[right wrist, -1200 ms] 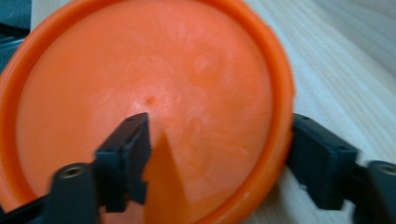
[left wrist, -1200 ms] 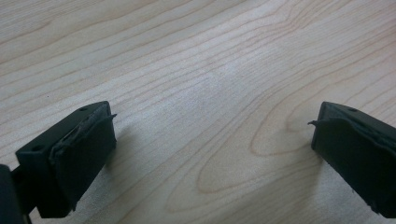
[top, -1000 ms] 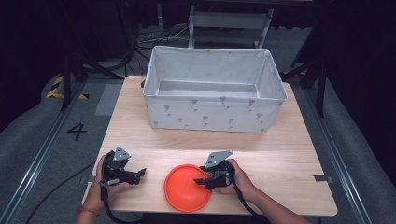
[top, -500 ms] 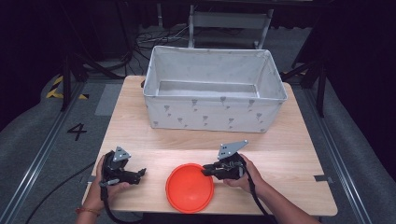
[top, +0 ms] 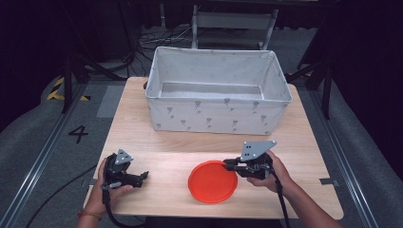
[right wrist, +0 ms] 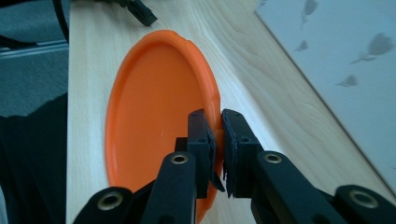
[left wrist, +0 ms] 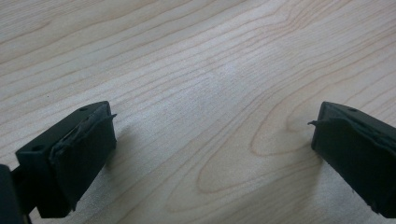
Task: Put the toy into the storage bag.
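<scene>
From above, the orange plate (top: pixel 212 182) lies on the table (top: pixel 304 128), in front of the white fabric bin (top: pixel 216 92), with the right gripper (top: pixel 228 165) clamping its right rim. The left gripper (top: pixel 142 176) rests well left of the plate. Left gripper view: jaws wide apart over bare wood. Right gripper view: jaws have just been closing and pinch the plate's rim.

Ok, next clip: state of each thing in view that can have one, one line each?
Orange plate: gripped at its rim, on or just above the table; cannot tell which.
Right gripper: jaws have just closed, shut on the plate's rim.
Left gripper: open, nothing between the jaws, low over the wooden table.
Fabric bin: upright at the table's far side, open top, looks empty.
</scene>
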`<state>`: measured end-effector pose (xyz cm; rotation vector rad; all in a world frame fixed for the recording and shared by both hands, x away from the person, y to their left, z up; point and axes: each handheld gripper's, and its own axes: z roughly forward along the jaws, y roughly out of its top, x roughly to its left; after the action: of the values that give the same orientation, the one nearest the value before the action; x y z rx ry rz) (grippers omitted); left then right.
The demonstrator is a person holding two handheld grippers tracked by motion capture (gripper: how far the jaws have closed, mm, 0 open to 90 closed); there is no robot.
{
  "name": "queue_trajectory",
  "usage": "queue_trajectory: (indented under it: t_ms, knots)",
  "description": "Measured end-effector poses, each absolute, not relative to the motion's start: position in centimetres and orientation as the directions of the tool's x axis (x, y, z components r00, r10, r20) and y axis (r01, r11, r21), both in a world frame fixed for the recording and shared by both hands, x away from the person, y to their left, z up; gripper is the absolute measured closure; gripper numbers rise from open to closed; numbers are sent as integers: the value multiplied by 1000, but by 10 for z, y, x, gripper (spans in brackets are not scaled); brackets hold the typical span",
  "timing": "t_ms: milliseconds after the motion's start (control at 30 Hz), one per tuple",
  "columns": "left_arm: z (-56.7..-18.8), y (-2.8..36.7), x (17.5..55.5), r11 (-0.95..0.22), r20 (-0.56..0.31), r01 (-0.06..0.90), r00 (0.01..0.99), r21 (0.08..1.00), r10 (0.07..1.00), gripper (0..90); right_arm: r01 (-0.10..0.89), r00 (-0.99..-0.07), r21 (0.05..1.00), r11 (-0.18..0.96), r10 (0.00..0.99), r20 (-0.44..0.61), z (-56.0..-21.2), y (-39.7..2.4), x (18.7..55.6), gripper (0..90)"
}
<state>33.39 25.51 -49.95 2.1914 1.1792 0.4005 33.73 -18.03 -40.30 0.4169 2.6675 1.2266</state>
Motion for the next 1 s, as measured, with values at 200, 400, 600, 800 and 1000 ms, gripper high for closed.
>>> queue_trajectory:
  t_ms: [200, 400, 600, 800, 1000]
  knots:
    - [-499, 255, 334, -415, -22, 646, 556, 640, 831, 1, 153, -937, 722, 675, 332, -112, -385, -201, 337, 824]
    - [-500, 255, 334, -414, -23, 646, 555, 642, 831, 1, 136, -928, 676, 724, 333, -170, -359, -221, 337, 824]
    - [-500, 255, 334, -414, -23, 646, 555, 642, 831, 1, 137, -921, 646, 751, 336, -195, -340, -237, 340, 824]
    - [-500, 255, 334, -413, -24, 646, 555, 642, 832, 1, 148, -918, 619, 771, 340, -204, -320, -256, 342, 824]
    - [-500, 255, 334, -414, -21, 643, 556, 644, 831, 1, 161, -909, 619, 769, 360, -211, -305, -273, 339, 824]
